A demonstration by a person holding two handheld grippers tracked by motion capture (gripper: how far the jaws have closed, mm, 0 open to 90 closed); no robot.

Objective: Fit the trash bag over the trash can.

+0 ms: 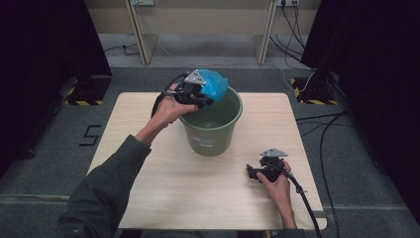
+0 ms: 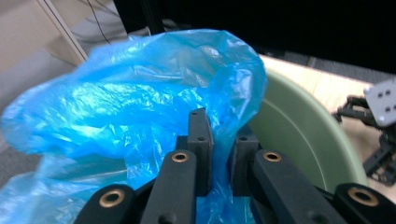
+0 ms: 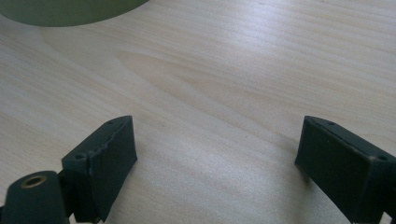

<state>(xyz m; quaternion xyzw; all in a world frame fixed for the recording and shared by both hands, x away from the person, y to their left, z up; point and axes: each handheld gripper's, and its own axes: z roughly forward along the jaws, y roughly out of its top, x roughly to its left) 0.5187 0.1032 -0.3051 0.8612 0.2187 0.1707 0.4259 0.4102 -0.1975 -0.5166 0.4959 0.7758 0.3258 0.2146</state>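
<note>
bag: blue plastic bag (image 1: 214, 84) bunched over the far-left rim of the green bucket (image 1: 212, 130), not yet spread.
left tool: left tool (image 2: 219, 140) clamped on a fold of the bag, jaws nearly together w/ film between.
right tool: right tool (image 3: 215, 154) jaws wide apart, nothing between, low over the table (image 3: 243, 70) near-right of the bucket.
risk 1: film is thin & slick; pinch on one fold could slip, bag drops crumpled into the bucket.
risk 2: bucket looks light & unheld; tugging the bag over the rim could drag or tip it.
risk 3: hard pull may tear the film at the pads.
</note>
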